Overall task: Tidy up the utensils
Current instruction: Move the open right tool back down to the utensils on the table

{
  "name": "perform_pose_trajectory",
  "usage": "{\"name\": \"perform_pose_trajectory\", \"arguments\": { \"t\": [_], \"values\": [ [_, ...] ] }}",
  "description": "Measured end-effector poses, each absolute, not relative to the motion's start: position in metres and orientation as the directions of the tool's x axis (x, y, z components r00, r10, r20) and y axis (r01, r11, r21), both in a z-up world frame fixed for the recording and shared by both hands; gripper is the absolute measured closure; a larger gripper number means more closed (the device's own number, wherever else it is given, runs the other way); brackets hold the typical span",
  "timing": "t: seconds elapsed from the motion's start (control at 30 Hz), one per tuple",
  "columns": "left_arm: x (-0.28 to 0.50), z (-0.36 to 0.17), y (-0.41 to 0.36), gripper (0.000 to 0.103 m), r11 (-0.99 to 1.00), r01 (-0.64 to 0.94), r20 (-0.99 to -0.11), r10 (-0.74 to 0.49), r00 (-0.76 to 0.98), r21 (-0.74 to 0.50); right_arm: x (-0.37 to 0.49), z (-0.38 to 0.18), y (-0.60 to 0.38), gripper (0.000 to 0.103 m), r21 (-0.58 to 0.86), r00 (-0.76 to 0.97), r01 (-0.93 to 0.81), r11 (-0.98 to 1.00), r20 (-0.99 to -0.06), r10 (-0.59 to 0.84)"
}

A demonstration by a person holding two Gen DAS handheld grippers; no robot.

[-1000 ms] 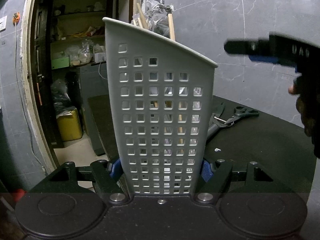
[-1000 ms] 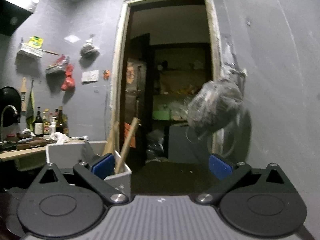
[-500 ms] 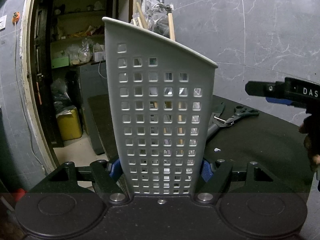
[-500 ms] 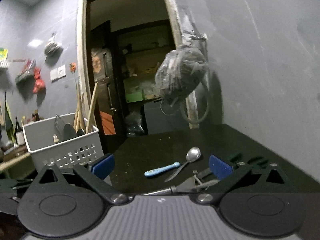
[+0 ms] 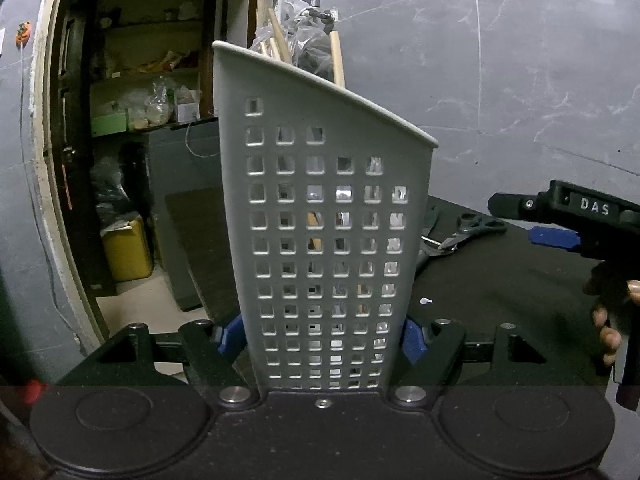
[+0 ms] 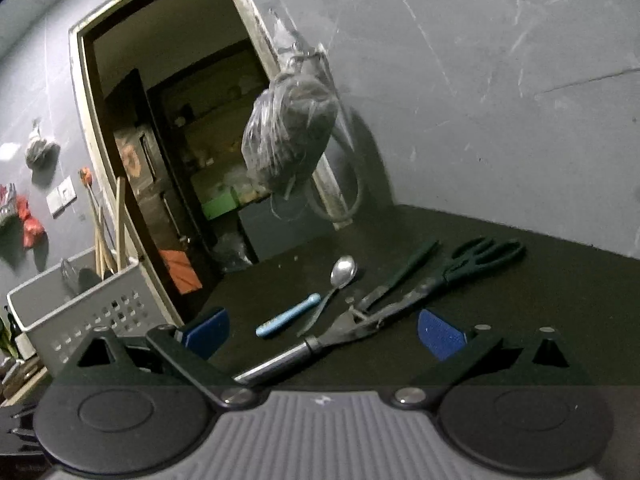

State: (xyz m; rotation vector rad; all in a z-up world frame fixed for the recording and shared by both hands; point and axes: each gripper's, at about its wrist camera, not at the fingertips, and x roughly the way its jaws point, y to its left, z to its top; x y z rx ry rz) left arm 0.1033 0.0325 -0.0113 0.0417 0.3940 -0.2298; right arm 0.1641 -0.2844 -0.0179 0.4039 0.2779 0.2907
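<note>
L gripper clamped on the narrow end of a grey perforated basket; blue pads press both side walls, though the jaws are easing apart. Basket upright, wooden handles sticking out the top. R gripper jaws wide apart, nothing between pads; also seen at right edge of L view, held in a hand.

Surface: black desk, dim lighting. Grey marbled wall behind, open doorway to a cluttered storeroom w/ shelves, plastic bag hanging by the frame.

Utensils on desk, ahead of R gripper: tongs nearest, shaft running in between the jaws' line; blue-handled item and spoon just beyond, lying close together; scissors further right, near wall. Basket sits left of R gripper, well apart from the loose items.

Vs. 1 s ago: R gripper lower and rolled, view now tilted; desk and utensils in sight where earlier only doorway showed. L gripper and basket unchanged.
</note>
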Motion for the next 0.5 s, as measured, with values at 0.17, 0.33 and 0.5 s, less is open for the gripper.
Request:
{"name": "perform_pose_trajectory", "arguments": {
  "t": [0.17,0.33,0.5],
  "values": [
    [0.106,-0.010,0.035,0.027,0.971,0.240,-0.381,-0.225,0.897,-0.008,0.178,-0.007,-0.279,0.000,0.358,0.905,-0.227,0.906,-0.266,0.332],
    [0.106,-0.011,0.038,0.027,0.968,0.251,-0.377,-0.236,0.895,-0.011,0.197,0.001,-0.277,0.000,0.319,0.889,-0.171,0.932,-0.359,0.286],
    [0.105,-0.012,0.039,0.027,0.968,0.250,-0.374,-0.237,0.897,-0.013,0.229,0.011,-0.273,0.000,0.281,0.854,-0.191,0.941,-0.425,0.301]
  ]
}}
